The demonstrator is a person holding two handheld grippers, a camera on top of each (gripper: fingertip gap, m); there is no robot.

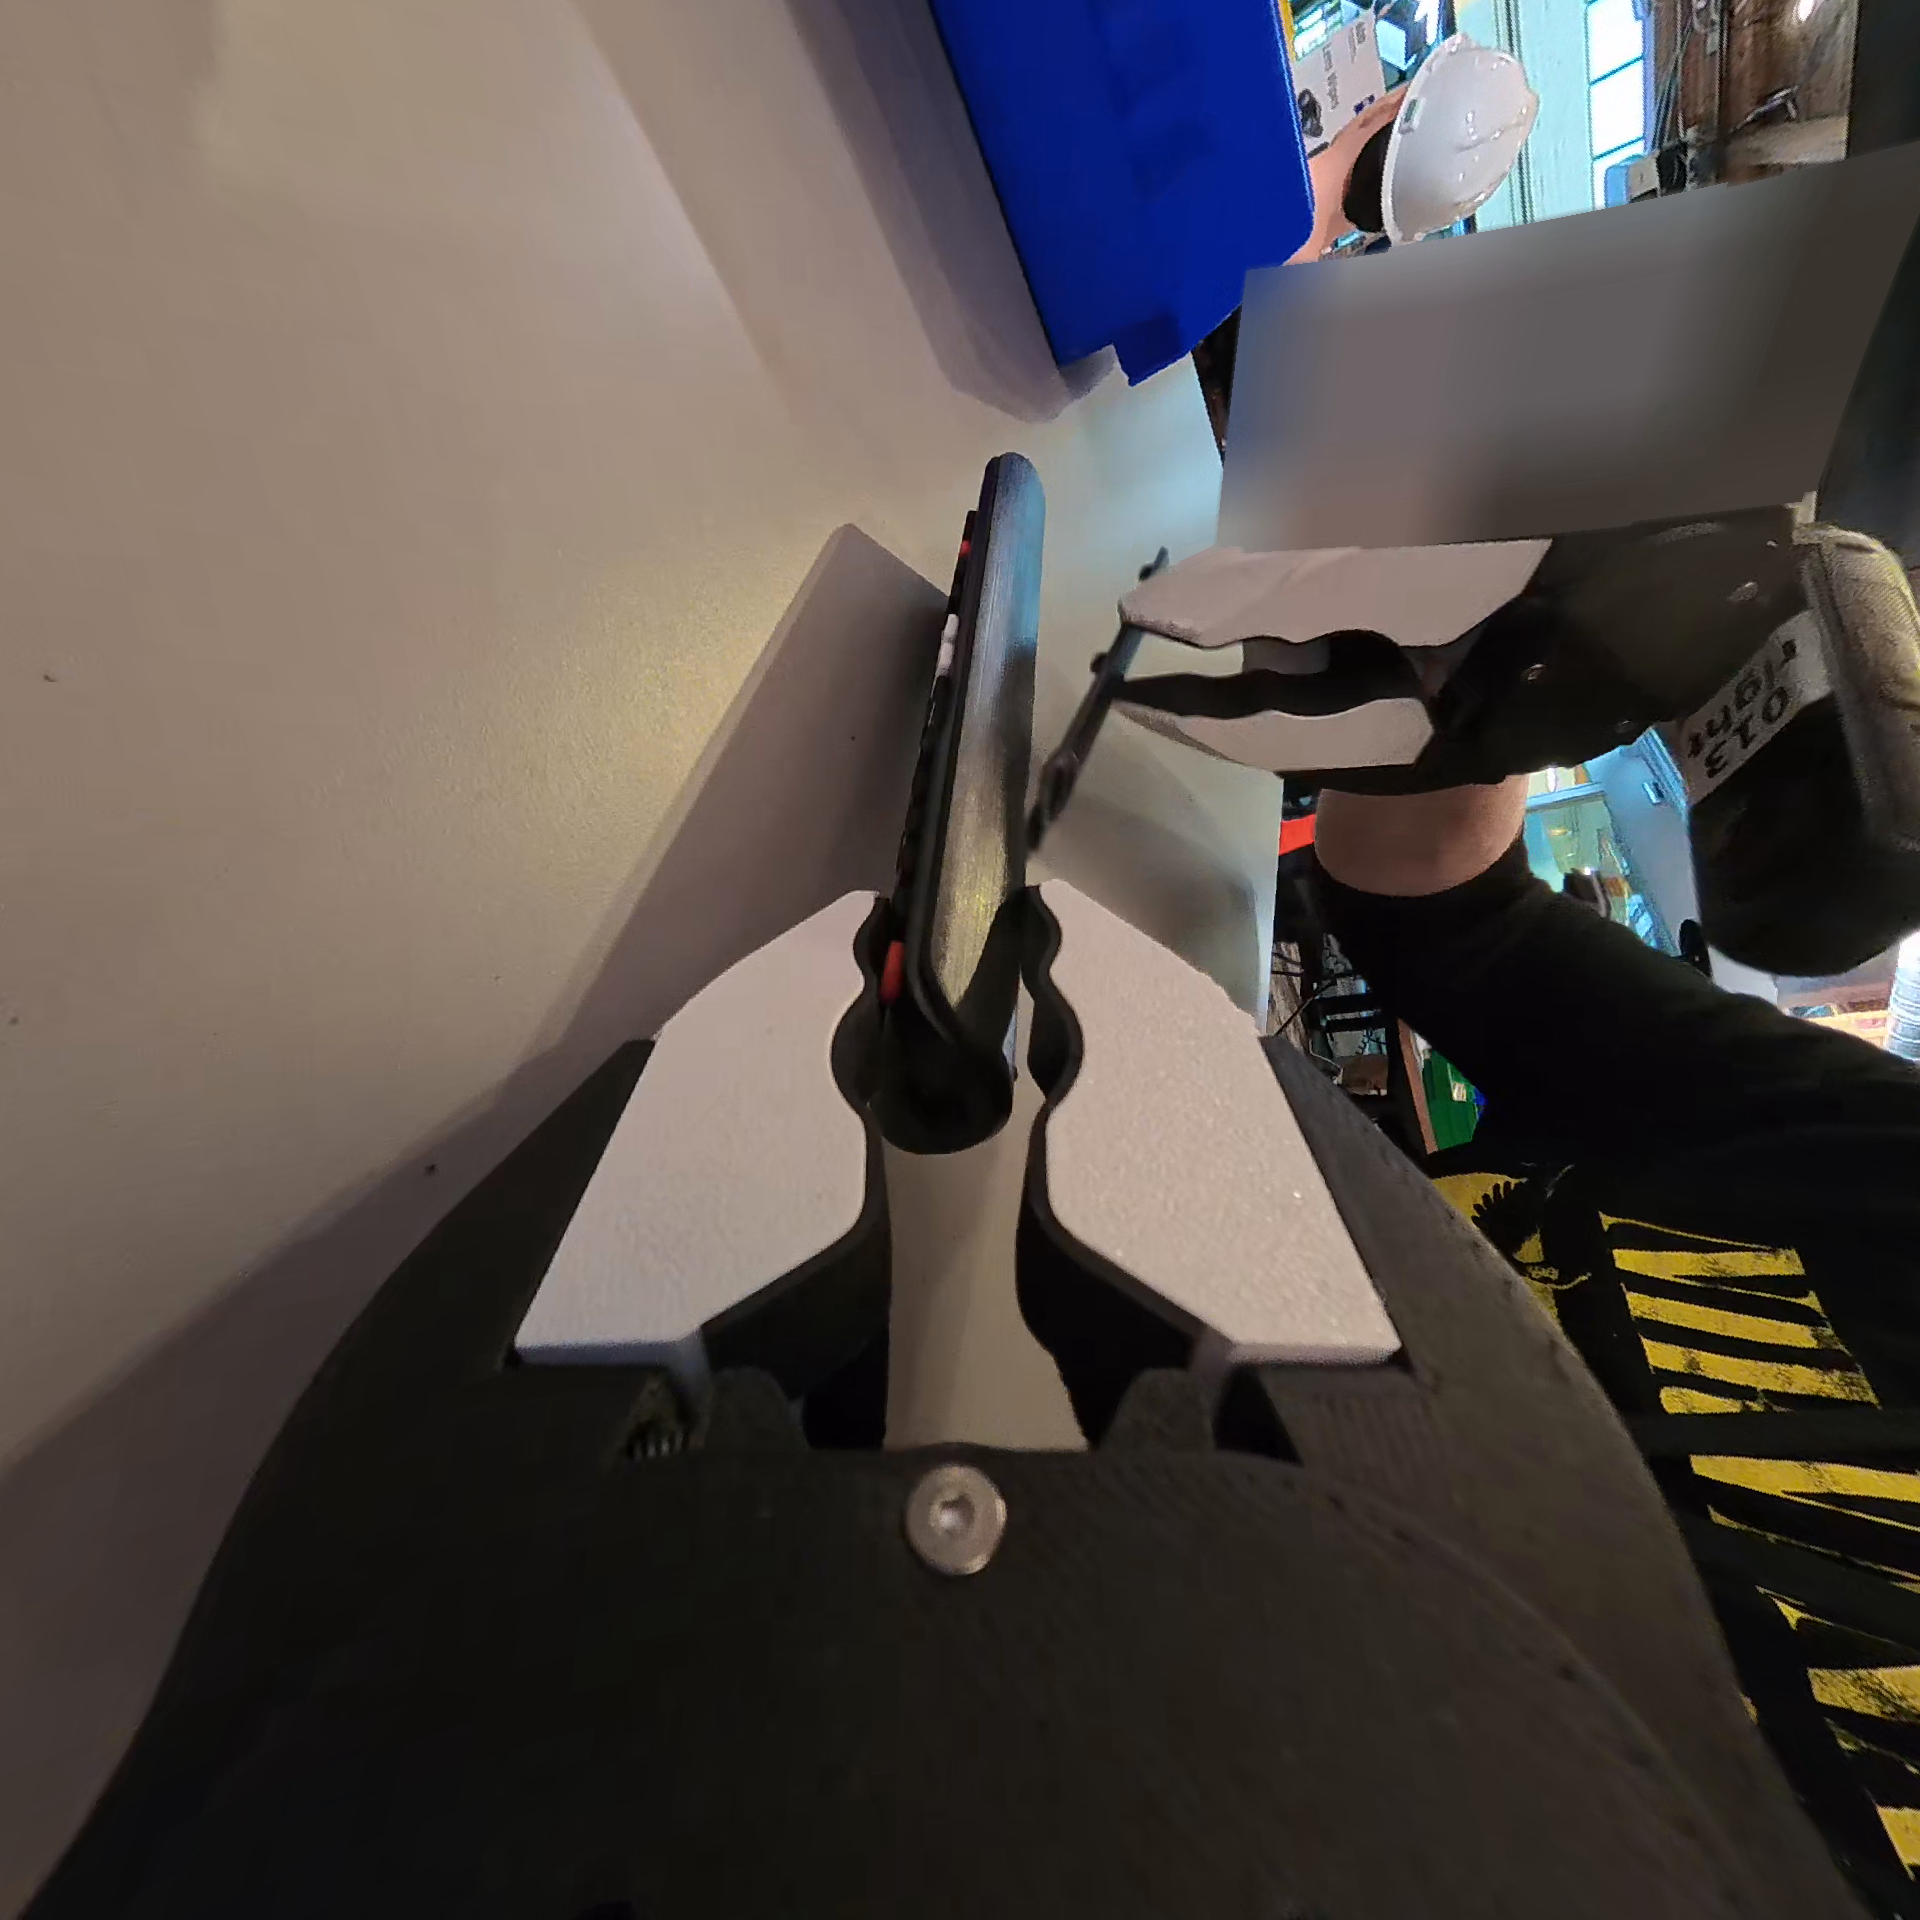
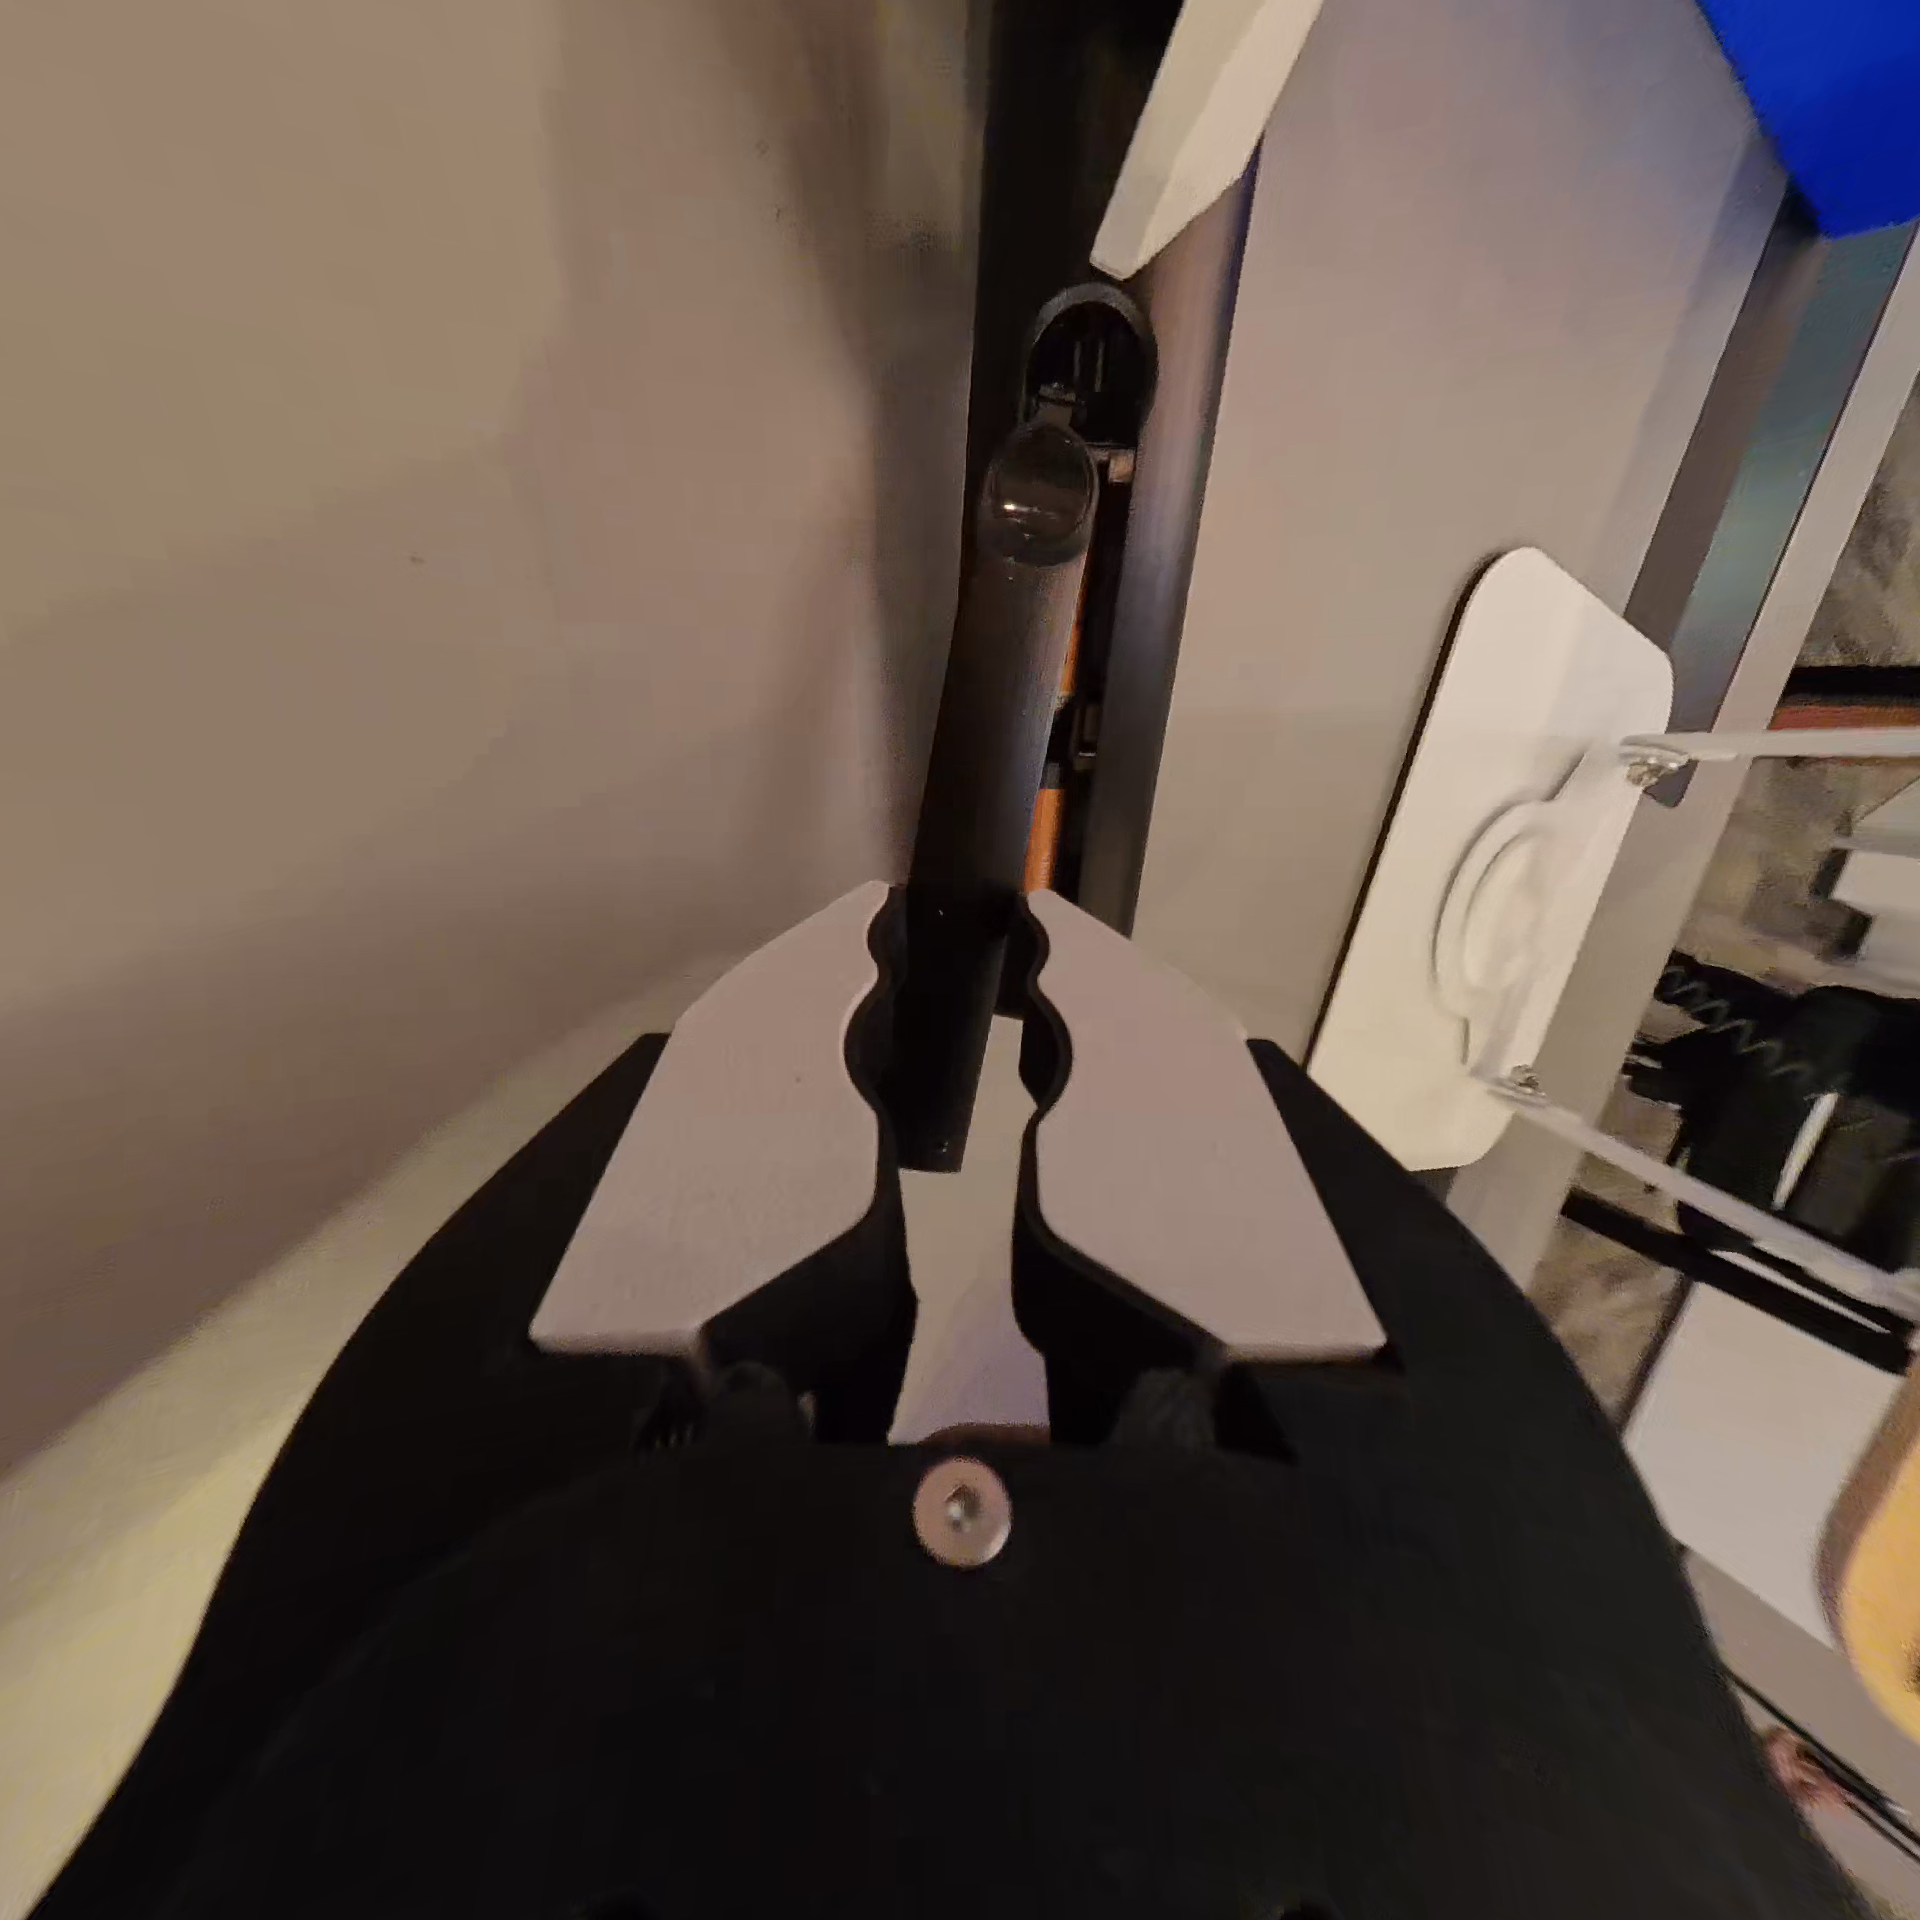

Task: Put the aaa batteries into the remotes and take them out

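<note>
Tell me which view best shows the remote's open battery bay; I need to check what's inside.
The right wrist view: the battery bay faces the camera, orange visible inside, partly behind the battery cover. The left wrist view shows only the remote edge-on.

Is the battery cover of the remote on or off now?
Off. The right gripper holds the black cover away from the remote, and the open compartment shows behind it.

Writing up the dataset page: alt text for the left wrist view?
The left hand-held gripper clamps a black remote on edge above a pale table. To its right, the right hand-held gripper pinches a thin black battery cover beside the remote. A blue bin sits beyond.
</note>
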